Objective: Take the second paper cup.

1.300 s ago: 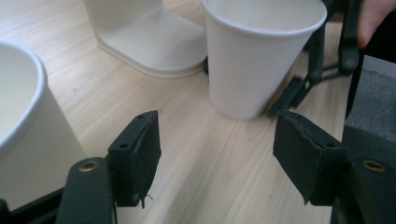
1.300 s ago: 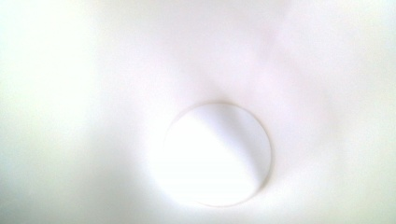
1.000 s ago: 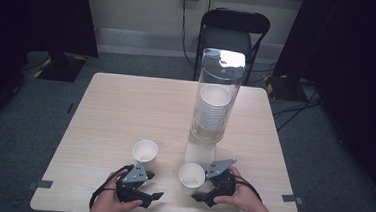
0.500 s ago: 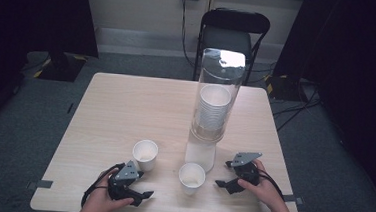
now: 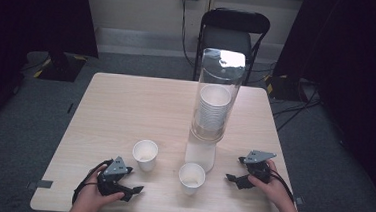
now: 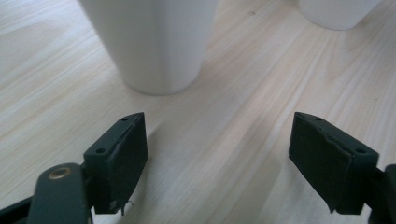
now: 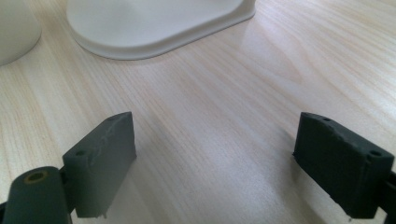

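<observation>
Two white paper cups stand on the wooden table (image 5: 126,101): one (image 5: 145,154) at front left, one (image 5: 191,177) before the dispenser. My left gripper (image 5: 136,188) lies near the front edge, just short of the left cup (image 6: 159,42). Its jaws have just been opening and are open, with bare wood between them. My right gripper (image 5: 231,178) rests right of the other cup (image 7: 14,28), pointing at the dispenser's white base (image 7: 154,23). Its jaws too have just been opening and hold nothing.
A tall clear tube dispenser (image 5: 216,103) holding a stack of cups rises from its white base (image 5: 200,154) at centre right. A black chair (image 5: 233,36) stands behind the table. The second cup (image 6: 336,11) shows at the top right of the left gripper view.
Both hands have drawn away from the cups, the left gripper to the left and the right gripper to the right. Both cups stay standing where they were.
</observation>
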The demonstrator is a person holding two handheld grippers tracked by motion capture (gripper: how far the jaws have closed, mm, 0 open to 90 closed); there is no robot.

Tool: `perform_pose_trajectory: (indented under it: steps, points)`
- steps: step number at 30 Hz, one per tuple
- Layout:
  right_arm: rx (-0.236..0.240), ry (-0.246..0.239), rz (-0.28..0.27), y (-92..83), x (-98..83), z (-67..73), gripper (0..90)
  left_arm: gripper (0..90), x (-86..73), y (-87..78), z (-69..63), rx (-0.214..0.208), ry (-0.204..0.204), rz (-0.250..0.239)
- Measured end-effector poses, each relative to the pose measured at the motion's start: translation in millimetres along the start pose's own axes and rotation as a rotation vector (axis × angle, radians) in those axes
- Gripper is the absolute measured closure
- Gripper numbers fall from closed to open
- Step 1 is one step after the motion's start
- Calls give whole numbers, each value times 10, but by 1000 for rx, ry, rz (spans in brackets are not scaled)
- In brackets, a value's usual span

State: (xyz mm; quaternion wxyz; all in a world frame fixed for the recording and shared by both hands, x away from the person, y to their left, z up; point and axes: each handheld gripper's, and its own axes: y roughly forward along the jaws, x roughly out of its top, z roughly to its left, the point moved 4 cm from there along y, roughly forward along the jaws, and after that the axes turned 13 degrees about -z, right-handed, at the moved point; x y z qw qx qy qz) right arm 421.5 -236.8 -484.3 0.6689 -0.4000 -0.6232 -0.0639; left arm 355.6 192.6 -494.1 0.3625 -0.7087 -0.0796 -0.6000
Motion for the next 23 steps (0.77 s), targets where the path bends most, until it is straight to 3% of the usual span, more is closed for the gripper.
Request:
perform_pose_trajectory:
  steps: [6, 9, 12, 15, 23]
  points:
    - [-8, 2, -2, -7, -4, -17, 120, 187, -46, -80, 112, 37, -24, -3]
    - [-8, 2, -2, -7, -4, -17, 120, 185, -76, -118, 163, 54, -5, -4]
    - [-8, 2, -2, -7, -4, -17, 120, 170, -107, -140, 197, 49, 39, -10]
    - [-8, 2, -2, -7, -4, -16, 120, 155, -113, -130, 172, 62, 57, 5]
    - [-14, 5, -1, -11, -8, -15, 119, 135, -114, -123, 163, 66, 56, 3]
